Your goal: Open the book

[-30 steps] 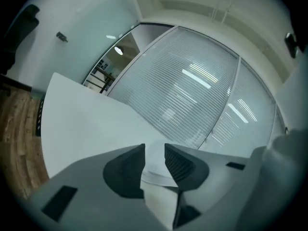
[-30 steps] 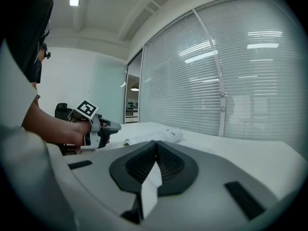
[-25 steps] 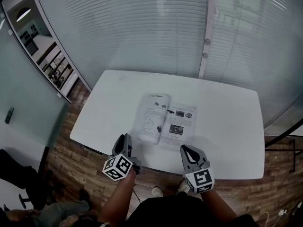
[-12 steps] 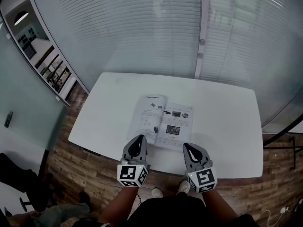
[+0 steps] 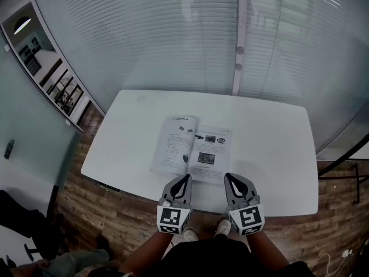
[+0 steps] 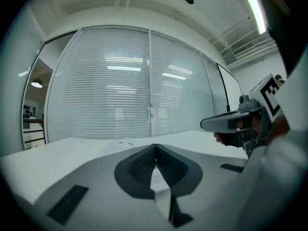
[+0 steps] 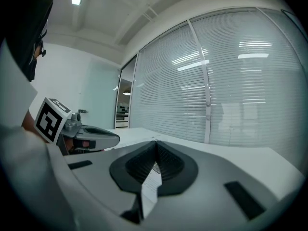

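The book point(image 5: 193, 149) lies open and flat near the front edge of the white table point(image 5: 271, 126). Its middle fold points away toward the window blinds point(image 5: 173, 33), a bit tipped, and the print is too tiny to read. Just in front, the left gripper point(image 5: 185, 178) and right gripper point(image 5: 229, 177) sit side by side, almost level, both squeezed closed and holding nothing.

The left gripper point(image 5: 184, 179) has swung in from the left of the book point(image 5: 193, 149), rolling upright, and now sits side by side with the right gripper point(image 5: 229, 178) at the near edge of the surface point(image 5: 277, 154). Its jaws, wide apart a second ago, have been closing and now meet with nothing between them. The book's left page, bowed up before, lies flatter
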Demonstrator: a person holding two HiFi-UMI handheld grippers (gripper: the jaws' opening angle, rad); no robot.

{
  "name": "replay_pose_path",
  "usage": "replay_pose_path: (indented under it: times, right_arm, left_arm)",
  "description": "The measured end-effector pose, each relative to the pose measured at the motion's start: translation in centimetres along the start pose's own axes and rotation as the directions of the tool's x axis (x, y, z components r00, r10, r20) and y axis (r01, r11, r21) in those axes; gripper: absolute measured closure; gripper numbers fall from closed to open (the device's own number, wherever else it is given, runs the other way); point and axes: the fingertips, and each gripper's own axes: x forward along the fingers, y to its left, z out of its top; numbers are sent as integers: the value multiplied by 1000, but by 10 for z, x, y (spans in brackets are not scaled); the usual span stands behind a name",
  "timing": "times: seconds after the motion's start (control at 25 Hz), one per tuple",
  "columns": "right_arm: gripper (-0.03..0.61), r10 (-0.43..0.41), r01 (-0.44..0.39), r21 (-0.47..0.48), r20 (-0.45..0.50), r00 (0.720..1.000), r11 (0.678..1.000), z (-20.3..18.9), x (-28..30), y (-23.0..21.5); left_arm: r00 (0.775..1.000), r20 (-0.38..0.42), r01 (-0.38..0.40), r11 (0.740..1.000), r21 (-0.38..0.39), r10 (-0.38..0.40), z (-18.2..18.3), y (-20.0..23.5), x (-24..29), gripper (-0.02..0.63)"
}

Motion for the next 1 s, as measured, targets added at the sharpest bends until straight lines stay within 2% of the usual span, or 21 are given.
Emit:
replay_pose_path:
  times: [0.24,0.72,1.0]
  right_arm:
    - [572,35,-36,-37,-13,999,999,2,-1,7]
    - [574,16,-18,-76,-31,999,997,-1,-7,5]
    - [574,6,-8,-68,-33,999,998,-5,-9,3]
  left_arm:
    - [999,-8,51,999,-10,-51,-4,-15,0,600]
    - [996,-15,89,996,14,-89,-5,-29,-1,600]
    - [994,-20,106,994,27,-105,-5,-33,0,600]
